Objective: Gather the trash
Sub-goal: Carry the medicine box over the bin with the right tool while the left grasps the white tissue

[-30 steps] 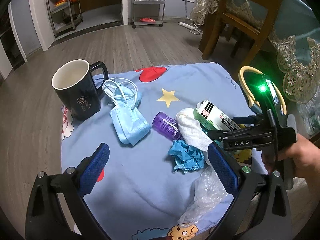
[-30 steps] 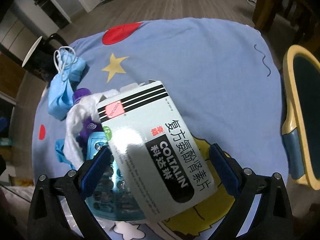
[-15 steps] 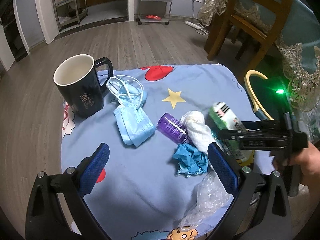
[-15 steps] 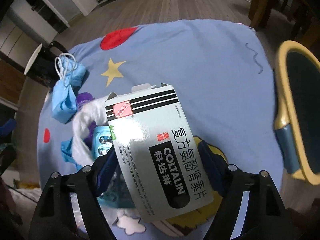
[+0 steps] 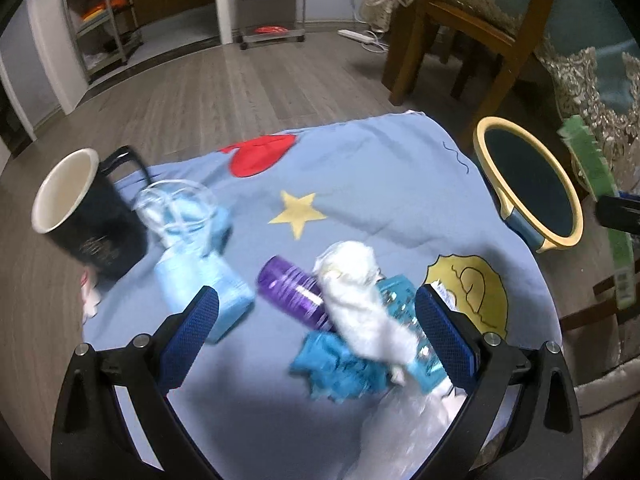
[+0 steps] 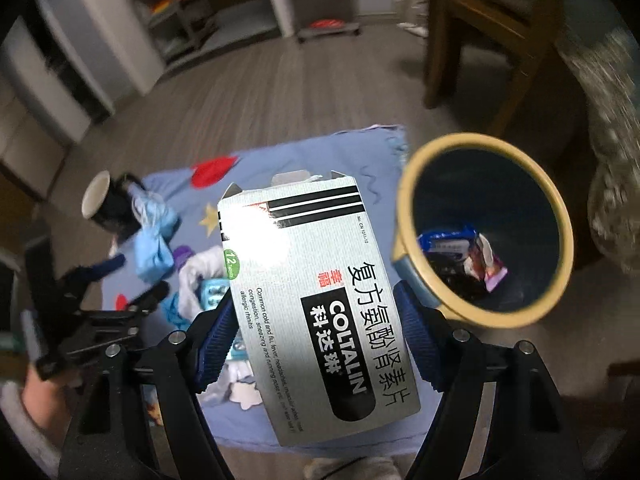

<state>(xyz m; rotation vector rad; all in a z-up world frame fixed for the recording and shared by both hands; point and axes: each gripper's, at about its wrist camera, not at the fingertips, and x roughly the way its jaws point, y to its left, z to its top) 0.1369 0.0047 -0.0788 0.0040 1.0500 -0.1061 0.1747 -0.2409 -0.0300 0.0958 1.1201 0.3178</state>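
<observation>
Lifted clear of the table since a second ago, the medicine box (image 6: 316, 304) has travelled with your right gripper (image 6: 316, 312) from the pile toward the trash bin (image 6: 404, 248), which now fills the right of that wrist view. Your right gripper's blue pads are clamped on the box's two long sides, and the box hangs just beside the bin's yellow rim, not yet over the opening. Some wrappers already lie at the bin's bottom.

Your left gripper (image 5: 316, 320) hovers with its pads spread wide and nothing between them, over the remaining litter well to the left of the bin: a white tissue wad (image 5: 356, 292), a purple bottle (image 5: 292, 292), a crumpled blue scrap (image 5: 336, 368), a blue face mask (image 5: 200, 268) and what looks like a blister pack (image 5: 404, 320), though blur makes that uncertain. The black mug (image 5: 84, 224) stands farthest from the bin.

You are mid-carry on the box. Next, shift it rightward until it sits squarely above the bin's mouth, then part the pads to drop it in.
</observation>
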